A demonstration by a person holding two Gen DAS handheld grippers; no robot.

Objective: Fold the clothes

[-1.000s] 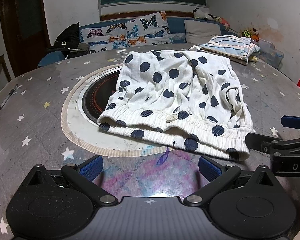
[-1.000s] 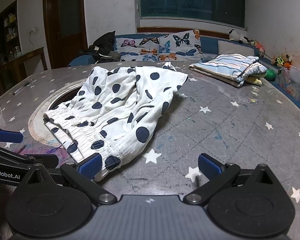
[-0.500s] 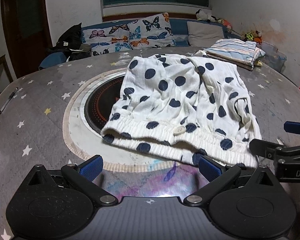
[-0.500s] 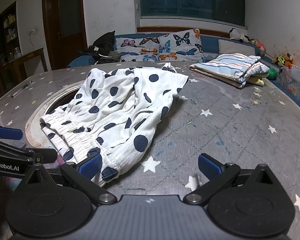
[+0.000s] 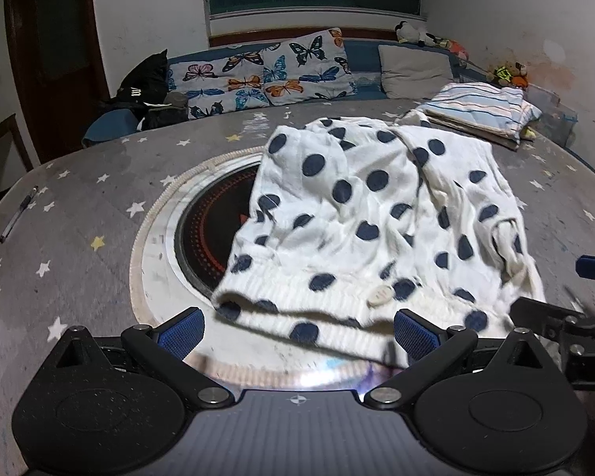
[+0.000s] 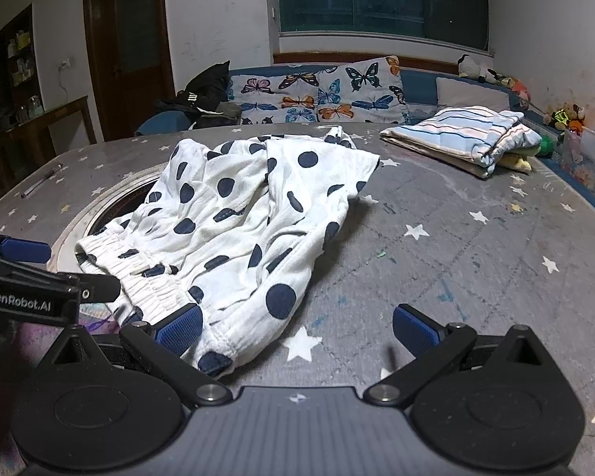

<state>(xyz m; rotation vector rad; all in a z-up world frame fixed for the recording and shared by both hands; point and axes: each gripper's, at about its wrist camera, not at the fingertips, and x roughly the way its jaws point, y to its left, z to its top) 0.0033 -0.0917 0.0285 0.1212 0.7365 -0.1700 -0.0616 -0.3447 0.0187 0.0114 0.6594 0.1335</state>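
The spotted shorts (image 5: pixel 377 230) lie soft and limp over the worktop's (image 6: pixel 456 246) round inset, best pinched at the thick waistband, both grippers (image 5: pixel 297 329) (image 6: pixel 295 327) near it with fingers apart.

Crinkled matt cotton shorts (image 5: pixel 369 214) on glossy star-print tablecloth (image 6: pixel 456 246)

A pen (image 5: pixel 18 214) lies on the star-patterned table (image 5: pixel 79 214).
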